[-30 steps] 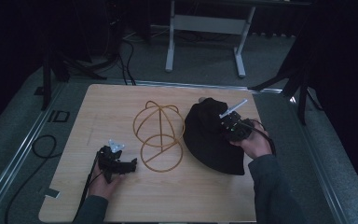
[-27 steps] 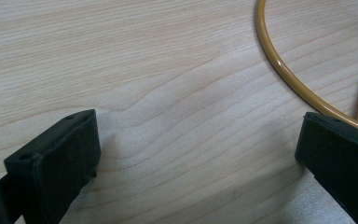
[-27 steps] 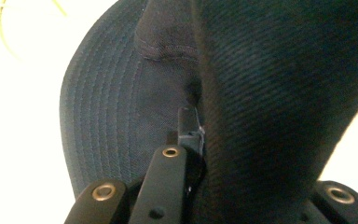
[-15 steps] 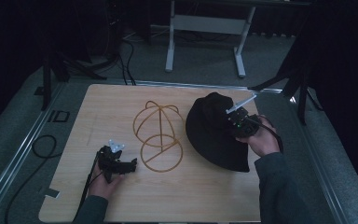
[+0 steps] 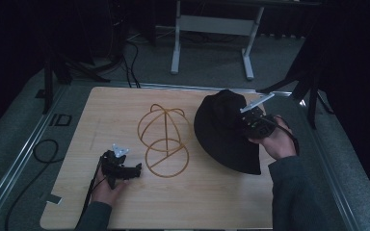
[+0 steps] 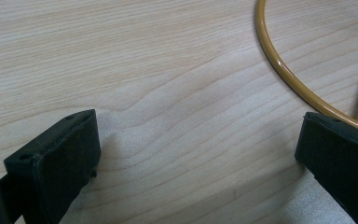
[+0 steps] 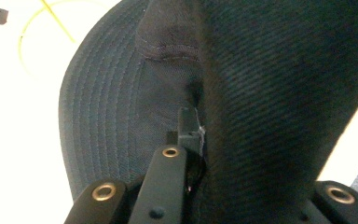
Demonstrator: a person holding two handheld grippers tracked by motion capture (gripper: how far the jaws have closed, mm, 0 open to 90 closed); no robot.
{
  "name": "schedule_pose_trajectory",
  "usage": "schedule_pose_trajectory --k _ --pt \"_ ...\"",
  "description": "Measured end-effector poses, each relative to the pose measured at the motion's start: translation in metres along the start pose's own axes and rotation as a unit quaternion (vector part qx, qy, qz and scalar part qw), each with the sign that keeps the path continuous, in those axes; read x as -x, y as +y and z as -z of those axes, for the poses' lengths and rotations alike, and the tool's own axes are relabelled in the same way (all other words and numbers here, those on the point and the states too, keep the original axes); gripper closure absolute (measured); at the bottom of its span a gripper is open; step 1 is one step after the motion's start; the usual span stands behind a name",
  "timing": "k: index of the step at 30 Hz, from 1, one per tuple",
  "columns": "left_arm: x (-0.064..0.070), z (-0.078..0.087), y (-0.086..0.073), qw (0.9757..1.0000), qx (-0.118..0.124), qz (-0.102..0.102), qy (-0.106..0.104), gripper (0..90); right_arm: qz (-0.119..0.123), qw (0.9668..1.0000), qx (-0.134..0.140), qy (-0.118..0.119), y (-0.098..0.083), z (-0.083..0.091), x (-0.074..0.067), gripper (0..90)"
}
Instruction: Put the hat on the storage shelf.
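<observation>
A black brimmed hat [image 5: 221,132] hangs tilted over the right side of the wooden table [image 5: 212,207]. My right gripper [image 5: 243,121] is shut on its fabric near the crown. The right gripper view has the pinched hat cloth [image 7: 261,93] close up, with my right gripper [image 7: 192,135] clamped on a fold beside the stitched brim. A gold wire hat stand [image 5: 166,139] stands at the table's middle. My left gripper [image 5: 136,171] rests low at the front left, open, beside the stand's base ring [image 6: 279,65]. Bare wood lies between the left gripper's [image 6: 198,154] jaws.
A white frame with two legs [image 5: 212,24] stands on the floor behind the table. A dark cable [image 5: 43,149] loops on the floor at the left. A small strip of tape [image 5: 53,198] marks the table's front left corner.
My right gripper has risen and drifted right with the hat, lifting its crown off the table. The left gripper has stayed put.
</observation>
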State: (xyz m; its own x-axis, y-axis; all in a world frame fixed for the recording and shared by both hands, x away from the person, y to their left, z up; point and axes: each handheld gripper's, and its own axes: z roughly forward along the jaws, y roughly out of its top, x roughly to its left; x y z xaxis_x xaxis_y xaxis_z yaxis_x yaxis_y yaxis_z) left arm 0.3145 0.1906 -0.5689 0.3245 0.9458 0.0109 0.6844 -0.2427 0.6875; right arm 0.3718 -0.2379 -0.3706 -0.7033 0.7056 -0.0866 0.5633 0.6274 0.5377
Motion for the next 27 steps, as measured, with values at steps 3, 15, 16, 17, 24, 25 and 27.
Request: schedule_pose_trajectory --k 3,15,16,17,24,25,27 --pt "0.000 0.000 0.000 1.0000 0.000 0.000 0.000 0.3 0.007 1.0000 -0.005 -0.003 0.002 0.003 -0.001 87.2" --pt "0.000 0.000 0.000 1.0000 0.000 0.000 0.000 0.3 0.018 0.9998 0.008 0.001 0.004 0.020 -0.004 87.2" --pt "0.000 0.000 0.000 1.0000 0.001 0.000 0.000 0.3 0.021 0.9997 0.012 0.002 0.004 0.023 -0.004 87.3" --pt "0.000 0.000 0.000 1.0000 0.001 0.001 0.000 0.3 0.022 0.9997 0.014 0.003 0.005 0.024 -0.004 87.2" --pt "0.000 0.000 0.000 1.0000 0.001 0.001 0.000 0.3 0.026 0.9994 0.021 0.003 0.007 0.032 -0.005 87.2" --pt "0.000 0.000 0.000 1.0000 0.001 0.001 0.000 0.3 0.027 0.9994 0.023 0.003 0.007 0.033 -0.004 87.3" --pt "0.000 0.000 0.000 1.0000 0.001 0.001 0.000 0.3 0.028 0.9992 0.029 0.006 0.008 0.039 -0.004 87.3"
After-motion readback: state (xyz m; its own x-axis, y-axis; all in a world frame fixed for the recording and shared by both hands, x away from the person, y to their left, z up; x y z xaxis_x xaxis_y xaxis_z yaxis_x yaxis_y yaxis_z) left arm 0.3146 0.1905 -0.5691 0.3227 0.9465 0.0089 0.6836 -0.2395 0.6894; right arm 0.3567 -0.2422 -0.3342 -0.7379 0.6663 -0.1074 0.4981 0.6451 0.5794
